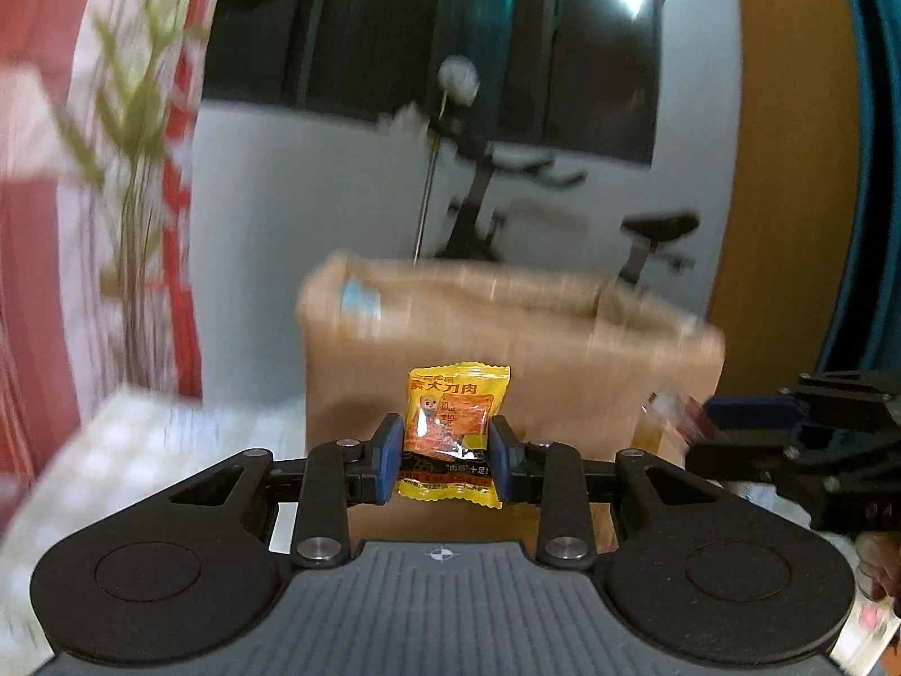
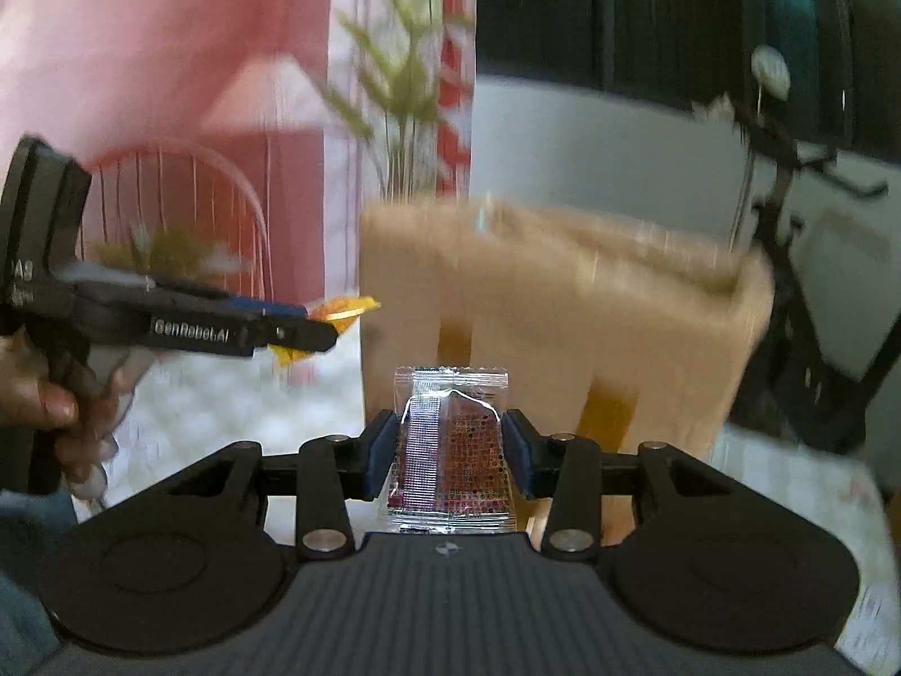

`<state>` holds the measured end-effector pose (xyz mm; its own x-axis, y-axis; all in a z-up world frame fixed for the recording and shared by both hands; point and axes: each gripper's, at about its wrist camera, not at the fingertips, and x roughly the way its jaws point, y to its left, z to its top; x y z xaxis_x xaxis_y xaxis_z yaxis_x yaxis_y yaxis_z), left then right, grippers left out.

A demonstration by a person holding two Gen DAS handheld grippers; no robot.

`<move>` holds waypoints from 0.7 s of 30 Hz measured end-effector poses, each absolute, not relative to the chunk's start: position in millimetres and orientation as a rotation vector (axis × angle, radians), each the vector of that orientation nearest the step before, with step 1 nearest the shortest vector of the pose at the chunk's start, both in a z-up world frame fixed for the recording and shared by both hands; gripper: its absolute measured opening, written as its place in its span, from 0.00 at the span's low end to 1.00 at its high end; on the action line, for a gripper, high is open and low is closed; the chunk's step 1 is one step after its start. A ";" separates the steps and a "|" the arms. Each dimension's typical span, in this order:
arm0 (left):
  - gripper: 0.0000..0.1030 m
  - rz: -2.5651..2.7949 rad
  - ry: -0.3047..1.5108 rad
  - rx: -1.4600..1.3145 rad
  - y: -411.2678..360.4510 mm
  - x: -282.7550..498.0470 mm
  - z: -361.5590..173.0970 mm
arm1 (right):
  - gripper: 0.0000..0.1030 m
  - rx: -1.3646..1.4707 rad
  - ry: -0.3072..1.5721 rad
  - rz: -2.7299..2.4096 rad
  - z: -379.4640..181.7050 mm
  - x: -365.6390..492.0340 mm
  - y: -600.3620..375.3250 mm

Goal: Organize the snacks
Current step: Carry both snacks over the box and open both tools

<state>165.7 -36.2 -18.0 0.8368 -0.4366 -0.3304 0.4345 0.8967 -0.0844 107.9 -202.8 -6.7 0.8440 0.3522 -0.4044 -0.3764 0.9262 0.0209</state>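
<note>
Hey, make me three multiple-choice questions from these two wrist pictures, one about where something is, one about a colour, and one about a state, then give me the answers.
1. Where does the cardboard box stand relative to the two held packets?
A. behind them
B. in front of them, nearer the cameras
C. on top of them

2. What colour is the snack packet in the left gripper?
A. green
B. yellow and orange
C. blue

3. What state is the right gripper in?
A. open and empty
B. shut on a clear-edged dark red packet
C. shut on a spoon

Answers:
1. A, the box fills the background beyond both packets in each wrist view.
2. B, the wrapper is yellow with an orange middle.
3. B, both blue pads press the packet's sides.
</note>
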 end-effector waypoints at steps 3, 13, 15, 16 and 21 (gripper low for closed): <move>0.33 -0.479 0.283 -0.008 -45.4 179.3 9.7 | 0.42 -0.043 0.338 0.388 24.5 120.4 -211.9; 0.33 -0.460 0.329 -0.027 -79.3 261.5 28.3 | 0.42 -0.025 0.368 0.294 52.4 216.9 -244.5; 0.33 -0.443 0.369 -0.017 -80.9 275.8 21.4 | 0.42 -0.020 0.413 0.274 46.2 228.4 -253.9; 0.33 -0.434 0.388 -0.012 -83.0 281.8 17.0 | 0.42 -0.015 0.438 0.265 41.6 234.3 -256.8; 0.35 -0.402 0.465 -0.005 -75.6 288.7 3.6 | 0.43 -0.011 0.517 0.217 25.2 243.3 -268.5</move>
